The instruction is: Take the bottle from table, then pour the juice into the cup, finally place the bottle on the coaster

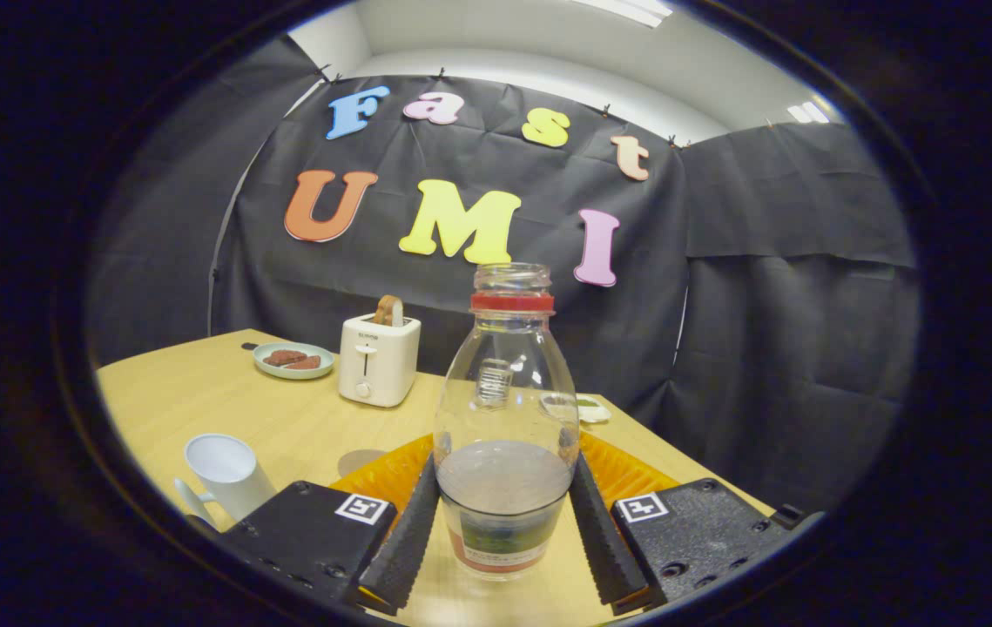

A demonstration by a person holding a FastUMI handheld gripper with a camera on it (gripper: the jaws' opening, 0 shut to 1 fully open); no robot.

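A clear, uncapped bottle (506, 383) with a red neck ring stands upright between my fingers, with cloudy juice filling its lower part. My gripper (504, 463) is shut on it, and both fingers (413, 522) press its sides low down. I cannot tell if its base rests on the wooden table (199, 392). A white cup (226, 470) with a handle stands to the left of the left finger, its mouth open. A small grey round coaster (362, 460) lies flat just beyond the left finger. An orange ribbed mat (626, 475) lies behind the bottle.
A white toaster (378, 359) with a slice of bread in it stands at the back of the table. A pale plate (293, 360) with brown food sits to its left. A small white dish (587, 409) lies behind the bottle, near the table's right edge.
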